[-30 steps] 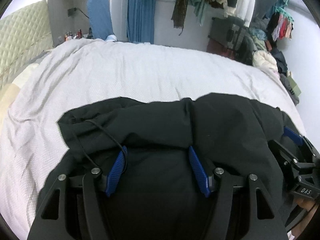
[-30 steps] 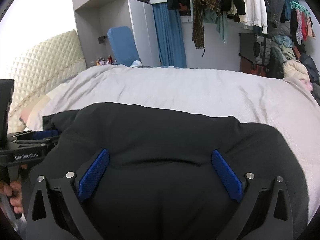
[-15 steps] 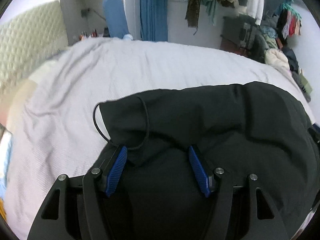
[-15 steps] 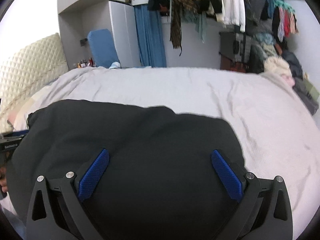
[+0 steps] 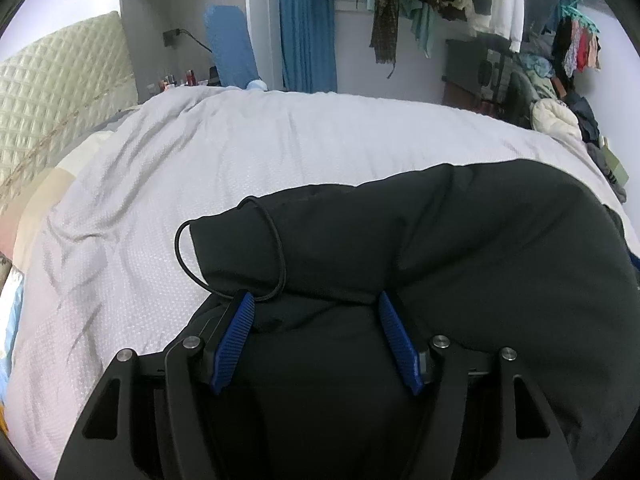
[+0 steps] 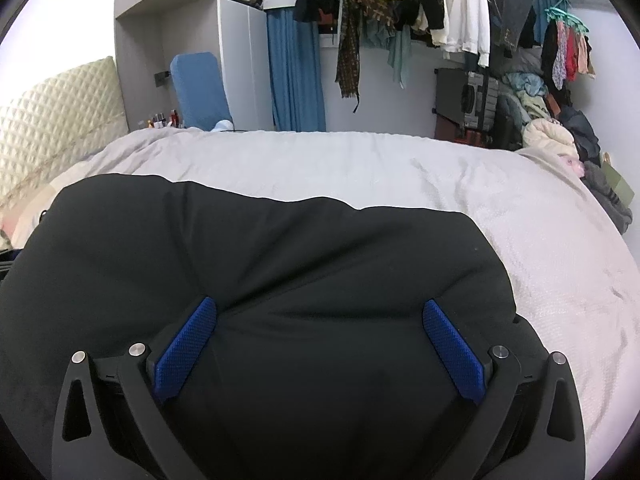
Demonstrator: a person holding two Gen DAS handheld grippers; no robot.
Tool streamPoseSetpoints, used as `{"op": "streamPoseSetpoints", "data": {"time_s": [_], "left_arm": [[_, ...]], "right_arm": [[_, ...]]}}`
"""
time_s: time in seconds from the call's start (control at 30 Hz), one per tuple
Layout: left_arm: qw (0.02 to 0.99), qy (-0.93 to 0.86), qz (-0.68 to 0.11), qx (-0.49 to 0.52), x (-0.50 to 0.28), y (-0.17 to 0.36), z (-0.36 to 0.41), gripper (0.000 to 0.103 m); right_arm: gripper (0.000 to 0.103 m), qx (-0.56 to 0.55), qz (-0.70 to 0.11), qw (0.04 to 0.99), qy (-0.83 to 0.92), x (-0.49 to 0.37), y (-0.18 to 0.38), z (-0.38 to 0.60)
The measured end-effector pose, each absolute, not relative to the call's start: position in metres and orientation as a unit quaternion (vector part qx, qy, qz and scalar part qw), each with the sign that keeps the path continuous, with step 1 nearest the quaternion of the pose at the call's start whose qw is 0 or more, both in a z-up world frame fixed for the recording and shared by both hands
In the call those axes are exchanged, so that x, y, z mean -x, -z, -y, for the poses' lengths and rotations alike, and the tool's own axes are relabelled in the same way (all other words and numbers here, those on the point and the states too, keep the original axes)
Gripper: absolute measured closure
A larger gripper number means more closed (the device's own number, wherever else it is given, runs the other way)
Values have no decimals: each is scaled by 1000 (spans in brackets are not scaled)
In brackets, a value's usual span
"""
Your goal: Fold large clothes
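A black garment (image 5: 460, 248) lies bunched on the bed (image 5: 280, 152), spreading from 6 towards 3 o'clock in the left view. The left gripper (image 5: 316, 308) stands half-wide, with a fold of the cloth bulging between its blue pads (image 5: 236, 336); a thin cord (image 5: 276, 248) loops at 10 o'clock. The right gripper (image 6: 320, 316) is wide, cloth (image 6: 280, 260) filling the gap; whether either pinches it, I cannot tell.

Both grippers' fingers (image 5: 237, 344) (image 6: 185, 350) apart, angled down.
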State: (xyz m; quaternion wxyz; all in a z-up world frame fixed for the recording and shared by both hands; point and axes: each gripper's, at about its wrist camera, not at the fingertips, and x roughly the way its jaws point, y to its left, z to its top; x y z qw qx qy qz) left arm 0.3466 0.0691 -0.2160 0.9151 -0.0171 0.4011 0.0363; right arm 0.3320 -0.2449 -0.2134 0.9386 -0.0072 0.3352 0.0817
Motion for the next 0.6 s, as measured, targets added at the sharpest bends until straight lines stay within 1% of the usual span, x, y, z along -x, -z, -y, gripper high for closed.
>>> {"op": "streamPoseSetpoints", "data": {"time_s": [0.07, 0.17, 0.27, 0.43, 0.6], "left_arm": [[920, -40, -390, 15, -341, 208, -66, 39], [933, -4, -357, 43, -326, 188, -58, 39], [942, 25, -332, 39, -319, 179, -39, 39], [931, 39, -363, 19, -334, 196, -16, 39], [924, 29, -381, 11, -347, 204, -9, 39]], "right_arm": [[0, 10, -320, 943, -86, -324, 203, 245], [0, 3, -288, 952, -103, -313, 182, 237], [0, 10, -274, 953, -127, -309, 174, 221], [0, 42, -292, 944, -149, -319, 194, 192], [0, 21, -315, 938, -145, -336, 203, 195]]}}
